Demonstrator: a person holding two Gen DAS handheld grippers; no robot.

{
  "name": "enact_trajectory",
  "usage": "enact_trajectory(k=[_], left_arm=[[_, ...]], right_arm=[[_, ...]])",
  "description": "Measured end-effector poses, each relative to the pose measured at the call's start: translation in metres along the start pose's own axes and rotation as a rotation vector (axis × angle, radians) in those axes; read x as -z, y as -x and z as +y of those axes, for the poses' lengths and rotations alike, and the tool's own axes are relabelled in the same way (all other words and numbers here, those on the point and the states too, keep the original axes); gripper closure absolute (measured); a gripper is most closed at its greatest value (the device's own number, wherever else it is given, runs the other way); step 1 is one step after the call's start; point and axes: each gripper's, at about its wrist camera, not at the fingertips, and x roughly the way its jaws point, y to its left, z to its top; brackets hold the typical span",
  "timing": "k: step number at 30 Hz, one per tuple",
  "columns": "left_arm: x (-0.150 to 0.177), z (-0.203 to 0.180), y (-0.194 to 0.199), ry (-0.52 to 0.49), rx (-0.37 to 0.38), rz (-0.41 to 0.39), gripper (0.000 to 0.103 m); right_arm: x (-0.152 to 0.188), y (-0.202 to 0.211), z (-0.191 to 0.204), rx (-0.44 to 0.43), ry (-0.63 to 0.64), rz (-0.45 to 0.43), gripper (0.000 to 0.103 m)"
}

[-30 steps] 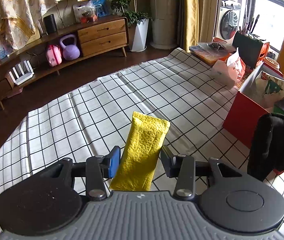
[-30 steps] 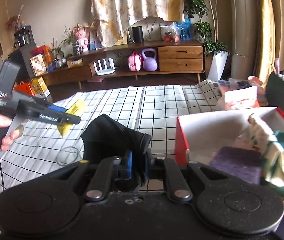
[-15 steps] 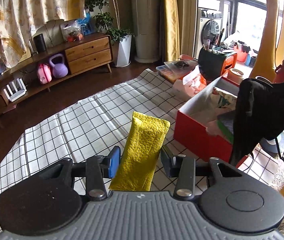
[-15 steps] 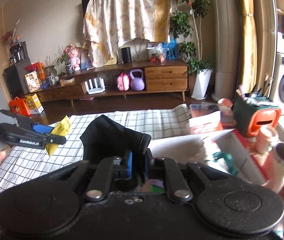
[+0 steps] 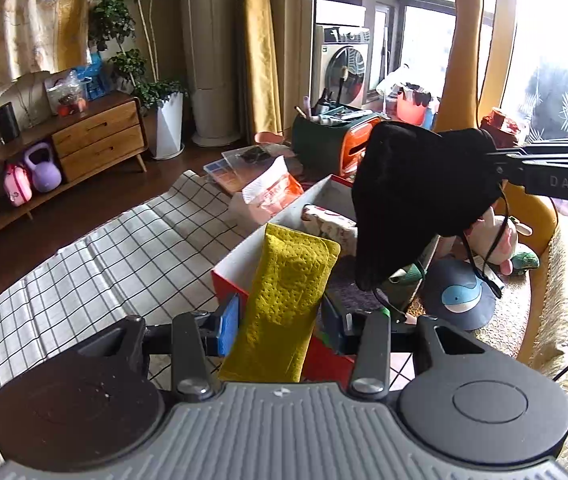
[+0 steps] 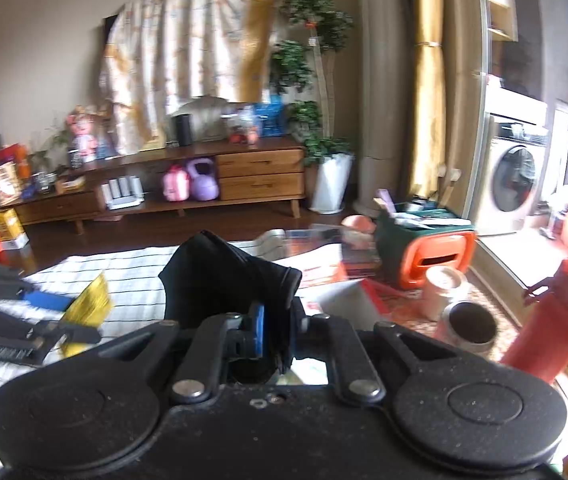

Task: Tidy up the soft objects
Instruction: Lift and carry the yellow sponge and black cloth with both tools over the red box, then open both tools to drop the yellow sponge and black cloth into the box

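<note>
My left gripper (image 5: 280, 322) is shut on a yellow textured cloth (image 5: 290, 300), held upright just before the near corner of the red box (image 5: 228, 284). My right gripper (image 6: 276, 330) is shut on a black cloth mask (image 6: 224, 276). In the left wrist view the mask (image 5: 416, 196) hangs from the right gripper above the box, its straps dangling. The box holds a patterned cloth (image 5: 330, 222) and a dark purple item (image 5: 348, 292). The left gripper and yellow cloth (image 6: 88, 306) show at the left of the right wrist view.
The checked tablecloth (image 5: 116, 256) covers the table to the left. Behind the box are a white-orange bag (image 5: 270, 196) and a green-orange bin (image 5: 336, 142). Plush toys (image 5: 496, 240) and a blue cap (image 5: 460, 296) lie right. A red bottle (image 6: 556, 312) and cups (image 6: 468, 324) stand right.
Both grippers have swung right toward the red box. The yellow cloth now stands at the box's near corner, and the black mask has risen above the box.
</note>
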Motion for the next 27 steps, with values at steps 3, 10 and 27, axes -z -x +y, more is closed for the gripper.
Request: enact_trajectory(k=[3,10,27], left_arm=[[-0.007,-0.019,-0.017,-0.020,0.026,0.010,0.060],[-0.017,-0.048,-0.063,-0.041,0.066,0.045,0.060],[-0.032,-0.025,-0.167,0.037,-0.022,0.125,0.063]], right_arm=[[0.002,-0.020,-0.023,0.043,-0.047,0.018,0.093],[0.011,-0.060,-0.055,0.107,-0.100,0.046,0.093],[0.067,-0.151,-0.063,0.162,-0.078,0.231,0.092]])
